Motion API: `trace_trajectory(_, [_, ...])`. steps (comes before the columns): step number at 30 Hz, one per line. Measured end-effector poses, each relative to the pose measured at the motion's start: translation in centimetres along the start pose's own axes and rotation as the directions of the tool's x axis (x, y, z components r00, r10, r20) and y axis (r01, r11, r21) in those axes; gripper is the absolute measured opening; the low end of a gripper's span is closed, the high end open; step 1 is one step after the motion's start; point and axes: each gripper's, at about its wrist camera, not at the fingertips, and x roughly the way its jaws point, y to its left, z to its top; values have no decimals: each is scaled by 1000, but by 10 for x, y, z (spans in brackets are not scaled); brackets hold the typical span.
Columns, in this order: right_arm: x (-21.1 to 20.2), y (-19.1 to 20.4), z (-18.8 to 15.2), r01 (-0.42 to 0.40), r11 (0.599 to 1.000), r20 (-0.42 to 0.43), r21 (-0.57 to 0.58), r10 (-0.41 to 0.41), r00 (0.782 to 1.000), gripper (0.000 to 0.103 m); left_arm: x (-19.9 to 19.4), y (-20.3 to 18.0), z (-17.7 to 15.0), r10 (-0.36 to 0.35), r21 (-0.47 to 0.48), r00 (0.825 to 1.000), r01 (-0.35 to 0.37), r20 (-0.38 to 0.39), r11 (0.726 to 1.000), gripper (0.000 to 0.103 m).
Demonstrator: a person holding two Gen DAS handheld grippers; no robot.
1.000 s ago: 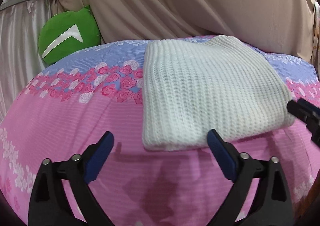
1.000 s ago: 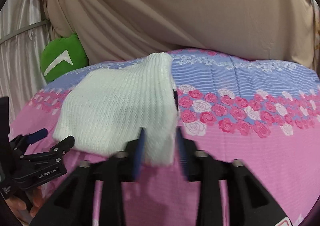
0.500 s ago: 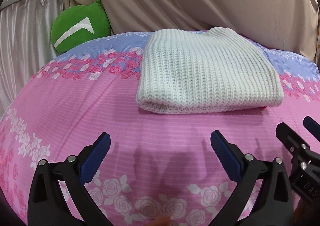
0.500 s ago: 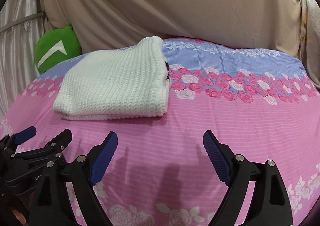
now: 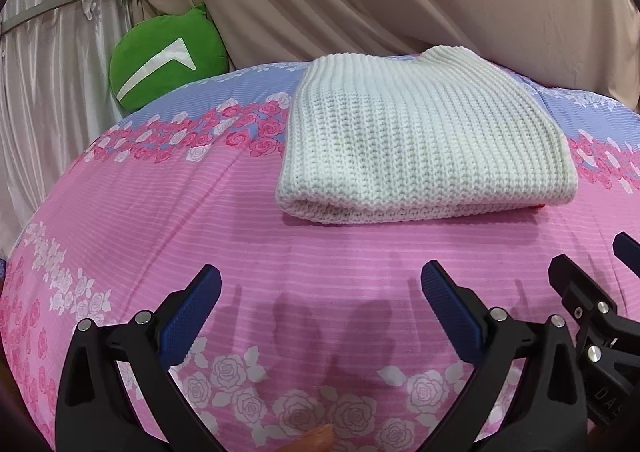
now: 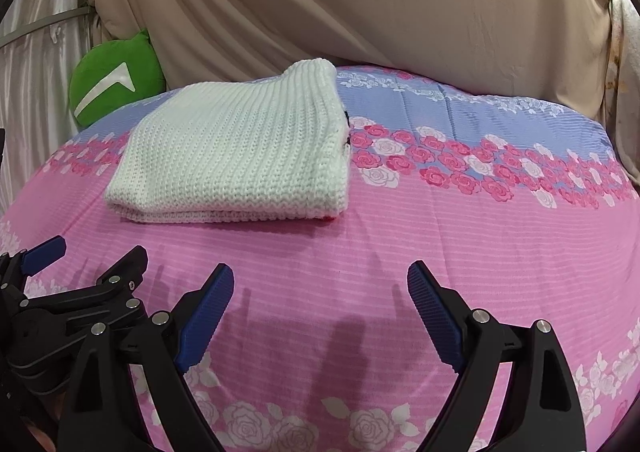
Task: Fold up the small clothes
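The folded white knit garment [image 5: 424, 136] is lying flat on the floral bedsheet [image 5: 200, 220], centre-right in the left-wrist view. The left gripper [image 5: 320, 298] and right gripper [image 6: 320, 298] are both standing released, grasping nothing, at the bottom of their frames.

red scrap [image 5: 538, 206] mostly hidden under sweater [image 5: 420, 132], unidentifiable

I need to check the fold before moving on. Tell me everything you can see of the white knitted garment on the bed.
The white knitted garment is a chunky ribbed knit, soft and thick by its look. It lies folded into a neat, flat rectangle of stacked layers, the rounded fold edge toward the cameras. It rests on the pink and blue rose-print bedsheet, across the band of roses. A sliver of red shows under its near right corner. Nothing else touches it; both tools are apart from it.
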Motion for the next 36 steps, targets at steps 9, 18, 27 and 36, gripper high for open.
trace_trajectory(9, [1,1,0,1,1000,-8,2,-1,1000,86,1,-1,0,8,4,1000,-8,-4,1000,98])
trace_trajectory(18, [1,1,-1,0,1000,-15,-5,0,1000,86,1,0,-1,13,0,1000,-13,-4,1000,98])
trace_trajectory(27, [3,-1,-1,-1,1000,-19,-9,1,1000,86,1,0,-1,28,1,1000,-28,2,1000,98])
trace_trajectory(36, [3,-1,0,-3,1000,-19,-11,3,1000,86,0,1,-1,30,5,1000,-30,5,1000,97])
